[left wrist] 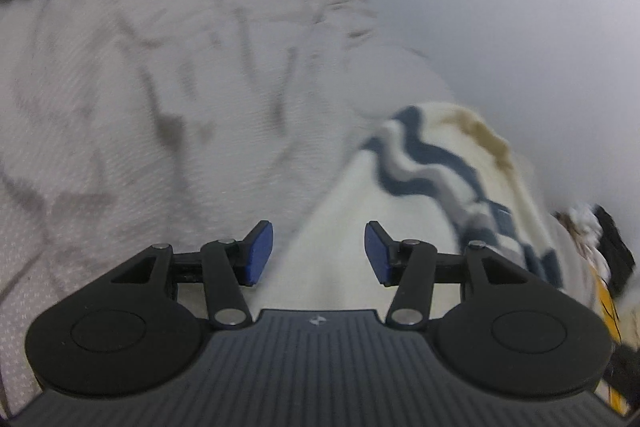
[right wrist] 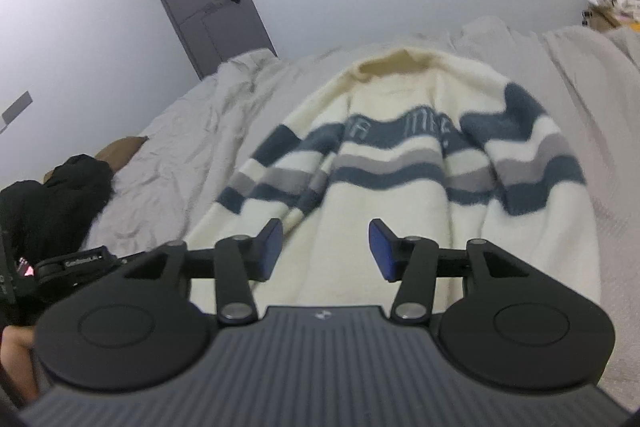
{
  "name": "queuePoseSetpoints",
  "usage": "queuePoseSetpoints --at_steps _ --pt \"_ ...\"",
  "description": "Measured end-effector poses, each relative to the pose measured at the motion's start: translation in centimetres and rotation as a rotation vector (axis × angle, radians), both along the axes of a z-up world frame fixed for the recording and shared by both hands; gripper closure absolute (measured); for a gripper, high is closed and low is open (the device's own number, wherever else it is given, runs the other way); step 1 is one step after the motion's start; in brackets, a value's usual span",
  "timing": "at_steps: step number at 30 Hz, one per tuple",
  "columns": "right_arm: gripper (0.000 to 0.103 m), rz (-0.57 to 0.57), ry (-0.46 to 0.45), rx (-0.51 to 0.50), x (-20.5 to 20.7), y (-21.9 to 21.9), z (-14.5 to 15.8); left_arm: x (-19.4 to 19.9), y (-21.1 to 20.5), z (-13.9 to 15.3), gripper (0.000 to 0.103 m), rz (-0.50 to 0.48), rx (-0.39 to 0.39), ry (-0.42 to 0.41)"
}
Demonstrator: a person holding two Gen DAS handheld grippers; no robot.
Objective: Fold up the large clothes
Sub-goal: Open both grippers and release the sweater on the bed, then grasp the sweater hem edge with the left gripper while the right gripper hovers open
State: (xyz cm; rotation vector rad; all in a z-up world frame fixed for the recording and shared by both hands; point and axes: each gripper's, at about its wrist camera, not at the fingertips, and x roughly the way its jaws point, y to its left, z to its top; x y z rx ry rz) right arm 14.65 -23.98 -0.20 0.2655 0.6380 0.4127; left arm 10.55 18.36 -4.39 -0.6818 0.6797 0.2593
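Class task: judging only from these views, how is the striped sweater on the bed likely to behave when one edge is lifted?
The striped sweater would probably droop and fold, since its sleeves already lie limp over the body. Its fuzzy knit likely grips rather than slips. It looks thick, so perhaps fairly heavy; pushing may bunch it against the wrinkled bedsheet.

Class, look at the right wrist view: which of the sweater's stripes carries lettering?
The top blue stripe across the chest of the sweater. Pale letters run along it; the grey and lower blue stripes beneath are plain.

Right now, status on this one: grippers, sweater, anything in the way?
Left gripper open, empty. Right gripper open, empty. Striped sweater flat on bed sheet, sleeves folded in. Black garment off to one side, clear.
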Motion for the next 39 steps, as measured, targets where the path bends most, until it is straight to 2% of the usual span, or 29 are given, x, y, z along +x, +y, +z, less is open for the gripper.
queuePoseSetpoints --at_steps 3,6,9,11,13,17,21,29,30,31,33,37,39 --pt "0.052 -0.006 0.062 0.009 1.4 -0.3 -1.6 0.8 0.5 -1.1 0.046 0.053 0.009 0.052" --pt "0.052 -0.007 0.12 0.041 2.9 -0.6 -2.8 1.6 0.1 -1.6 0.048 0.035 0.028 0.07" --pt "0.052 -0.003 0.136 0.032 4.1 -0.2 -3.6 1.4 -1.3 -1.3 0.048 -0.012 0.043 0.026" --pt "0.052 0.007 0.143 0.031 4.7 0.1 -3.9 1.3 -2.4 -0.8 0.052 -0.068 0.067 -0.001" --pt "0.052 0.017 0.155 0.031 5.2 0.3 -4.3 1.2 -3.1 -0.6 0.057 -0.114 0.051 -0.022" --pt "0.052 0.04 0.167 0.016 5.4 0.9 -4.8 1.2 -4.2 -0.7 0.058 -0.172 0.025 -0.026" --pt "0.051 0.044 0.17 0.009 5.5 1.2 -4.9 0.8 -4.2 -1.6 0.058 -0.13 0.038 0.052" --pt "0.052 0.046 0.166 -0.005 4.8 1.2 -4.6 0.4 -3.4 -2.3 0.058 -0.043 0.019 0.132" --pt "0.053 0.042 0.166 -0.009 4.6 1.1 -4.6 0.4 -3.4 -2.3 0.064 -0.041 0.02 0.14" --pt "0.053 0.037 0.165 -0.014 4.3 0.9 -4.6 0.5 -3.5 -2.3 0.078 -0.037 0.033 0.153" --pt "0.054 0.026 0.162 -0.021 3.8 0.6 -4.6 0.4 -3.5 -2.2 0.091 -0.02 0.047 0.168" --pt "0.054 -0.002 0.153 -0.03 2.8 -0.1 -4.5 -0.1 -2.4 -0.3 0.095 0.014 0.058 0.111" --pt "0.054 -0.007 0.15 -0.026 2.1 -0.5 -4.4 0.0 -1.9 1.5 0.095 0.011 0.101 0.077"
